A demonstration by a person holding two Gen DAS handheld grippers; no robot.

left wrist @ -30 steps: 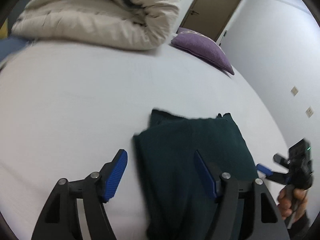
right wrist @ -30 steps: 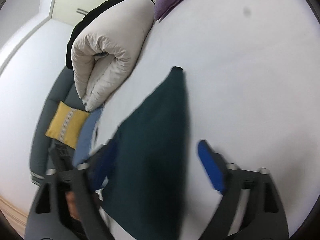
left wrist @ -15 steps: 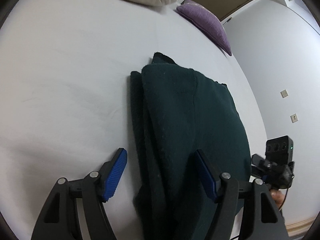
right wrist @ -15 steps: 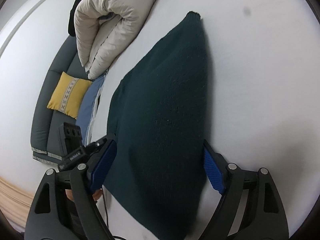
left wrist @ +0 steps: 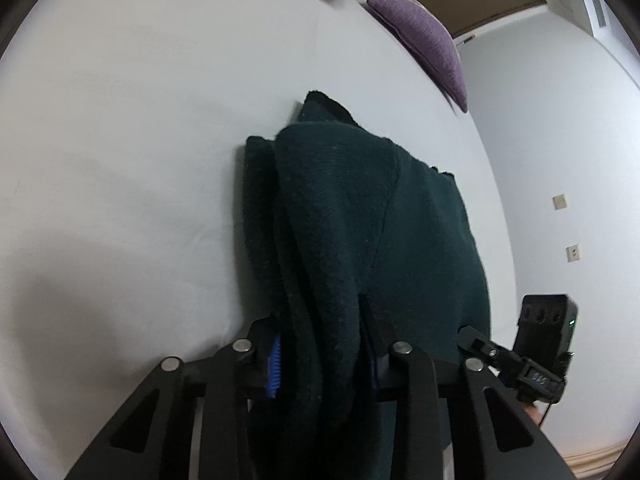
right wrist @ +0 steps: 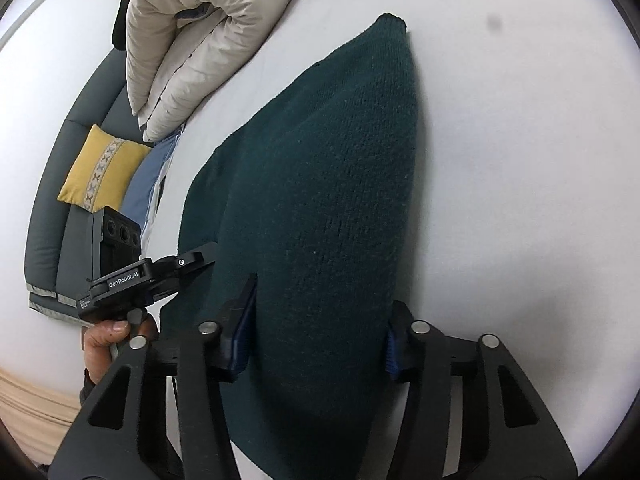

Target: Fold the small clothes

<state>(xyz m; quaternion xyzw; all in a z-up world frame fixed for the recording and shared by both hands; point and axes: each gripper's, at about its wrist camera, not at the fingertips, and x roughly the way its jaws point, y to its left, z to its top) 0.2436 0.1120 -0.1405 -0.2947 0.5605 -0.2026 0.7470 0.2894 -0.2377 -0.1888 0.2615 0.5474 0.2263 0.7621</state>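
A dark green knitted garment (left wrist: 380,232) lies folded on the white bed (left wrist: 120,160). My left gripper (left wrist: 322,356) is shut on its near left edge, with the cloth bunched between the blue pads. In the right wrist view the same garment (right wrist: 328,184) fills the middle. My right gripper (right wrist: 318,340) is closed around its near right edge, the cloth filling the gap between the fingers. Each gripper shows in the other's view, the right one (left wrist: 516,360) and the left one (right wrist: 136,276).
A rolled beige duvet (right wrist: 200,32) lies at the head of the bed, with a purple pillow (left wrist: 424,36) beside it. A grey sofa with a yellow cushion (right wrist: 100,168) stands past the bed's left side. A wall with sockets (left wrist: 560,200) is on the right.
Both grippers have moved forward over the garment's near edge and closed on it. One second ago both were open above the cloth.
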